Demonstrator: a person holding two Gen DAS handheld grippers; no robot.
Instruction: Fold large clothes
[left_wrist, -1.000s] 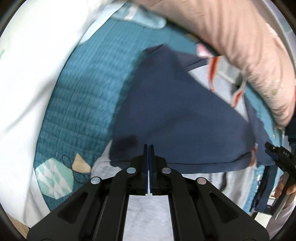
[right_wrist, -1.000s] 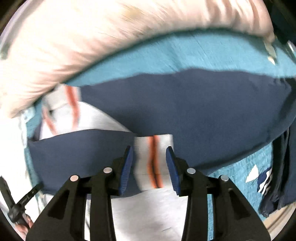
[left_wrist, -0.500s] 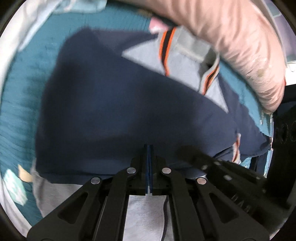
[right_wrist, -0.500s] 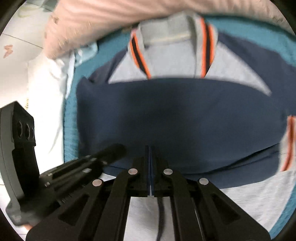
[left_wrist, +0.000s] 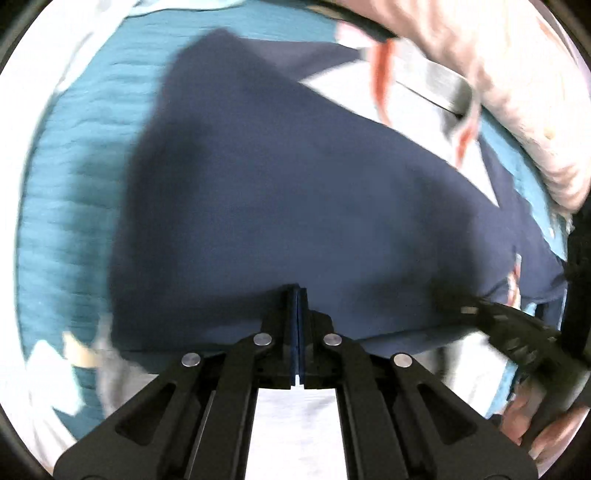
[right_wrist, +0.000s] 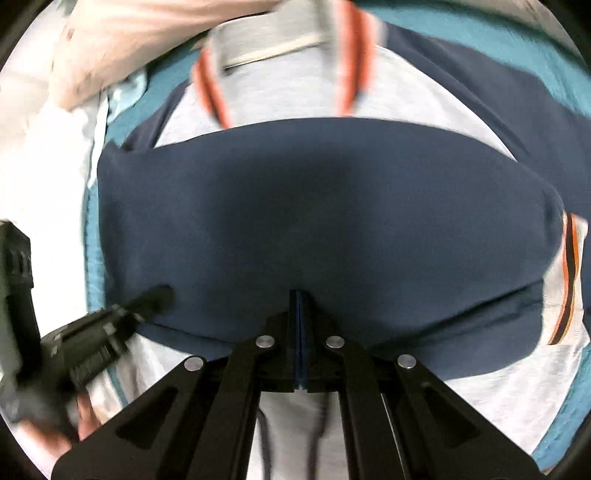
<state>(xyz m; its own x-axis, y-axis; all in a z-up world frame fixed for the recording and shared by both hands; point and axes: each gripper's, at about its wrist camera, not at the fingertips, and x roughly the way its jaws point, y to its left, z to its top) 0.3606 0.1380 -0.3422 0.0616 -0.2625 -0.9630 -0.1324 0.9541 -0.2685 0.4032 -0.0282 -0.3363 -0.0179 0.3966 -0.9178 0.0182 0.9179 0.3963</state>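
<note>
Left wrist view shows the left gripper (left_wrist: 297, 291) with its jaws pressed together, tips down at the near hem of the navy panel (left_wrist: 295, 192) of the jacket (left_wrist: 413, 99); whether a thin layer of cloth is pinched between the pads cannot be told from the blur; the folded garment lies straight ahead of this gripper, spread on the teal quilt (left_wrist: 74, 177), with the quilt's left edge beyond the fold's left corner and the pink bedding (left_wrist: 517, 92) along the far right edge; the collar with its orange stripes points up and to the right, so the garment's long axis runs away from the gripper toward that far edge; the right gripper (left_wrist: 480, 314) enters from the lower right, its tips on the same near hem.

Right wrist view shows the right gripper (right_wrist: 301, 295) also closed tight, jaws together with nothing plainly visible between them, at the middle of the near hem; the navy panel (right_wrist: 314, 206) stretches crosswise from side to side, the grey collar (right_wrist: 280, 40) directly beyond it; the left gripper (right_wrist: 155, 295) touches the hem nearer the fold's left corner; a striped cuff (right_wrist: 569, 280) sits at the right end. Both grippers sit about equally close to the hem; judging from this, the coming move likely carries the near edge forward toward the collar.
</note>
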